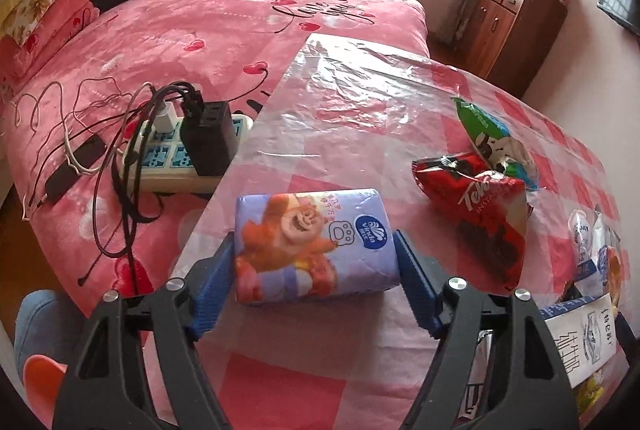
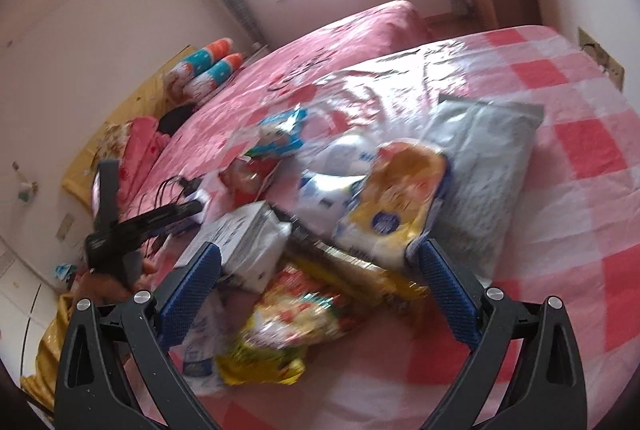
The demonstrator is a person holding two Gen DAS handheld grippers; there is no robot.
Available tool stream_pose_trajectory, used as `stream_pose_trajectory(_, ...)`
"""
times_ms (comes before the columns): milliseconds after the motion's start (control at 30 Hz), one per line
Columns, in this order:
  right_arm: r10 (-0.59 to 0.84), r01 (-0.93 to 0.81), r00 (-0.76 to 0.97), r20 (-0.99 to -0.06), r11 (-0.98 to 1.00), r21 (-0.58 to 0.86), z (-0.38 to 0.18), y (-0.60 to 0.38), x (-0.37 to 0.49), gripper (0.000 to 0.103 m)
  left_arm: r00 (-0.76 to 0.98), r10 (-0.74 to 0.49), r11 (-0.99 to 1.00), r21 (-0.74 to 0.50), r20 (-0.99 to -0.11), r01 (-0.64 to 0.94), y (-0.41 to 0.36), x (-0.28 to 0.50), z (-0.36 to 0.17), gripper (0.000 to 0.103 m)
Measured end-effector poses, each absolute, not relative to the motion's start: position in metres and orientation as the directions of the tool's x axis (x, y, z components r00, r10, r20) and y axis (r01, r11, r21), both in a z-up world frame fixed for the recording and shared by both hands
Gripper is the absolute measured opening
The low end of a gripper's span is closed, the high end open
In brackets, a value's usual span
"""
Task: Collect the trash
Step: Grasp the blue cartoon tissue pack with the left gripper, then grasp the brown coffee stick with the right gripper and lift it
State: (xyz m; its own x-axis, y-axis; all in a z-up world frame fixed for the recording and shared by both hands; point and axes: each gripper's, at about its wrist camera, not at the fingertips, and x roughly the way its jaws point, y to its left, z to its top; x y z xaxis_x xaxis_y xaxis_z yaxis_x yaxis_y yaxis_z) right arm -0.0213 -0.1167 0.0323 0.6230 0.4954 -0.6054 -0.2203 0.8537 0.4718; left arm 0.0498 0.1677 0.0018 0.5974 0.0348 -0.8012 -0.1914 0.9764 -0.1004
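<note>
In the left wrist view, a purple tissue pack [image 1: 314,244] with a cartoon bear lies on the checked table between the blue pads of my left gripper [image 1: 314,262]. The jaws are wide, one on each side of the pack, and I cannot tell whether they press on it. A red snack bag [image 1: 480,214] and a green wrapper [image 1: 486,132] lie to the right. In the right wrist view, my right gripper [image 2: 320,262] is open above a heap of wrappers: a yellow tissue pack [image 2: 396,206], a white pack [image 2: 248,242], a colourful snack bag [image 2: 296,318] and a grey pouch [image 2: 484,166].
A clear plastic sheet [image 1: 344,98] covers the table's far part. A pink bed [image 1: 180,30] lies to the left with a power strip [image 1: 176,158] and tangled cables. A wooden cabinet [image 1: 516,18] stands at the back right. The left gripper's arm [image 2: 132,226] shows in the right wrist view.
</note>
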Motion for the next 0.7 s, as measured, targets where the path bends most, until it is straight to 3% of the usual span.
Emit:
stream_pose_trajectory(400, 0.483, -0.226, 0.585, -0.651, 0.869, 0.441, 0.025, -0.098, -0.044, 0.096, 0.616, -0.007, 0.983, -0.119, -0.787, -0.141, 0.146, 0.029, 0.003, 0.074)
stream_pose_trajectory(533, 0.473, -0.226, 0.580, -0.663, 0.876, 0.427, 0.022, -0.094, -0.049, 0.084, 0.617, -0.033, 0.984, -0.134, -0.786, -0.119, 0.140, 0.017, 0.004, 0.074)
stream_pose_trajectory(700, 0.466, -0.225, 0.587, -0.662, 0.879, 0.419, 0.023, -0.093, -0.052, 0.084, 0.615, -0.069, 0.984, -0.156, -0.786, -0.088, 0.131, 0.003, 0.004, 0.074)
